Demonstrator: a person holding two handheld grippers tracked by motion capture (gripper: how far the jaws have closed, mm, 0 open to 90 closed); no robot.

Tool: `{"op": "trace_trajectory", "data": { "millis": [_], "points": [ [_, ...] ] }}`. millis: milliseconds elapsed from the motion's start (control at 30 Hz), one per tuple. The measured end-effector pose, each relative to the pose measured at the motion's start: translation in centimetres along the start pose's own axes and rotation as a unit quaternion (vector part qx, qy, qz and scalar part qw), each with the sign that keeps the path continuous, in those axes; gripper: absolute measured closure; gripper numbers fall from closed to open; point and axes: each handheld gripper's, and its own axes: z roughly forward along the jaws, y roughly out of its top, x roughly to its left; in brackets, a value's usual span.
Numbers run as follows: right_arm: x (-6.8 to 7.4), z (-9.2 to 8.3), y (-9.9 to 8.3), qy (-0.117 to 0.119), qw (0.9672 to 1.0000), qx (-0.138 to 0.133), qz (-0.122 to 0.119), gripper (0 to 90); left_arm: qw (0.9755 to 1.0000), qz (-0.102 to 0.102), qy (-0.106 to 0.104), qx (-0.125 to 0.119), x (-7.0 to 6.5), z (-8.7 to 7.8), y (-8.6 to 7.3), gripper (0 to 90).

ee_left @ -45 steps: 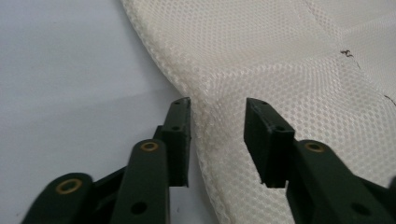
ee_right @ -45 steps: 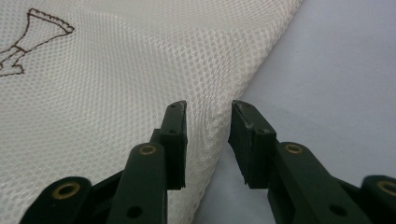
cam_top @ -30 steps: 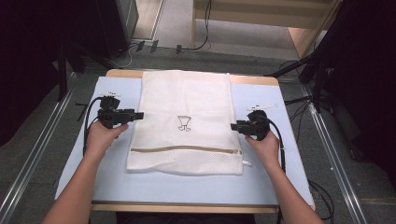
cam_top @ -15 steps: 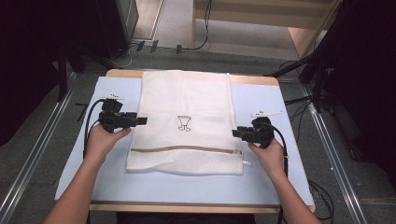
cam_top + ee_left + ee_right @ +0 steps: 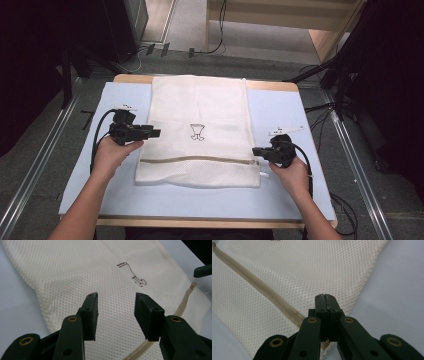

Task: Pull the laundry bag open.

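High view: cream mesh laundry bag (image 5: pixel 199 130) flat, tan zipper (image 5: pixel 200 160); left hand-held gripper (image 5: pixel 155 133) closing, empty; right hand-held gripper (image 5: pixel 256 150) clenched, possibly pinching zipper end.

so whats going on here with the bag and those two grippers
A person at a table works on a flat cream mesh laundry bag with a beige zipper, lying on a pale blue mat, with a black two-jaw gripper in each hand. The right gripper has just closed its jaws at the zipper's end by the bag's right edge; whether it pinches the zipper pull is hidden. The left gripper hovers over the bag's left edge, its jaws closing but with a gap and no fabric between them.
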Motion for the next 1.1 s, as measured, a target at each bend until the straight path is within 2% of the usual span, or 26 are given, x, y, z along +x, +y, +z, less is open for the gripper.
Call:
{"op": "trace_trajectory", "data": {
  "millis": [167,267,333,567,700,933,1100],
  "points": [
    [-0.1,0.5,-0.4,0.012,0.9997,0.02,0.002,90.0,0.9998,0.015,0.01,0.005,-0.6,0.4,0.2,53.6],
    [-0.2,0.8,-0.6,0.013,0.9994,0.033,0.001,90.0,0.9999,0.009,0.006,0.007,-0.9,0.9,0.4,48.8],
    [-0.1,0.8,-0.8,0.013,0.9992,0.038,0.001,90.0,0.9998,0.015,0.003,0.011,-1.1,1.1,0.5,48.0],
    [-0.2,0.7,-1.3,0.014,0.9989,0.045,0.001,90.0,0.9993,0.034,-0.014,0.002,-1.9,1.8,0.9,47.5],
    [0.1,0.7,-1.5,0.017,0.9989,0.043,0.001,90.0,0.9986,0.049,-0.02,0.009,-2.5,2.4,1.1,48.8],
    [0.6,0.8,-1.5,0.02,0.999,0.04,-0.004,90.0,0.9976,0.058,-0.031,0.018,-3.6,3.5,1.5,48.5],
    [1.0,0.9,-1.4,0.021,0.9991,0.036,-0.014,90.0,0.9962,0.072,-0.042,0.024,-4.6,4.2,1.7,47.5]
  ]
}}
